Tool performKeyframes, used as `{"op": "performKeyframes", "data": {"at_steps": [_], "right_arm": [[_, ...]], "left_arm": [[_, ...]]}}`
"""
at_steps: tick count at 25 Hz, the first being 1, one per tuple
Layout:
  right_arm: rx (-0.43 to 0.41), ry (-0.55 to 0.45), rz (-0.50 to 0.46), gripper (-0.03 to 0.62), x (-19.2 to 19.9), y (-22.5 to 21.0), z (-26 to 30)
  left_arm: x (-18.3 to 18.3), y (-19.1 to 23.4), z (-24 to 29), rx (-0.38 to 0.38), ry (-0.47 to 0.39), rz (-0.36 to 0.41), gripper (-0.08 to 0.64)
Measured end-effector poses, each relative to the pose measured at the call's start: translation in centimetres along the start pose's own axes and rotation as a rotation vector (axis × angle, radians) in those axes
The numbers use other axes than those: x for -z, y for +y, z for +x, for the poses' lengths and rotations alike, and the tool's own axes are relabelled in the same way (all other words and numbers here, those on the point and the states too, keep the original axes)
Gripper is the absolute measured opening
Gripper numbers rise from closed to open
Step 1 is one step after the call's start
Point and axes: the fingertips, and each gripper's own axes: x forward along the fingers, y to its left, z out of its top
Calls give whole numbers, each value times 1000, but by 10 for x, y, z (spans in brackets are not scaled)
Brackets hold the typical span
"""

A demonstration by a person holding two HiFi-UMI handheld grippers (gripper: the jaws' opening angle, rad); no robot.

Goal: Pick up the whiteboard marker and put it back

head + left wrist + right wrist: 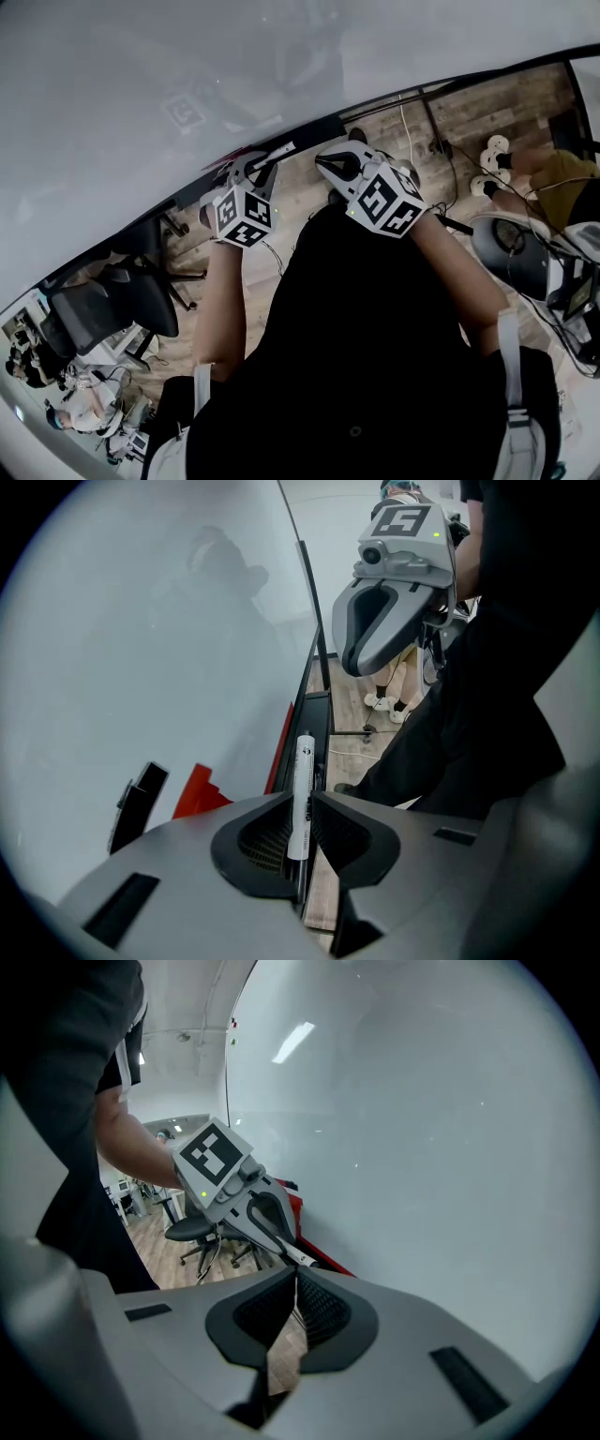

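The whiteboard marker [303, 782], white with a dark cap, is clamped between the jaws of my left gripper [302, 806] and points along the board's bottom ledge. In the head view its tip [281, 151] sticks out of the left gripper [256, 172] just under the whiteboard [187, 84]. My right gripper [292, 1281] is shut with nothing between its jaws. It hangs close to the right of the left one, by the board's lower edge [335, 166]. From the right gripper view, the left gripper [246, 1200] shows with the marker [298, 1258] in its jaws.
A red object [201, 790] and a black eraser-like block [135, 802] sit against the whiteboard near the dark ledge [316, 714]. Office chairs [112, 305] stand on the wooden floor to the left. A seated person's legs [539, 173] and another chair [525, 258] are at right.
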Motion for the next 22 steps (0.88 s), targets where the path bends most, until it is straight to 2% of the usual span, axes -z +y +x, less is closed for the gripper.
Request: {"op": "performKeyframes", "data": {"at_steps": [7, 18, 22], "right_arm": [[3, 7, -1, 18, -7, 10, 7], [2, 9, -9, 18, -10, 15, 12], [5, 12, -16, 18, -13, 21, 13]], "left_arm": [[18, 0, -2, -7, 55, 9, 74], [18, 2, -4, 3, 22, -7, 87], [18, 5, -17, -14, -12, -24, 97]]}}
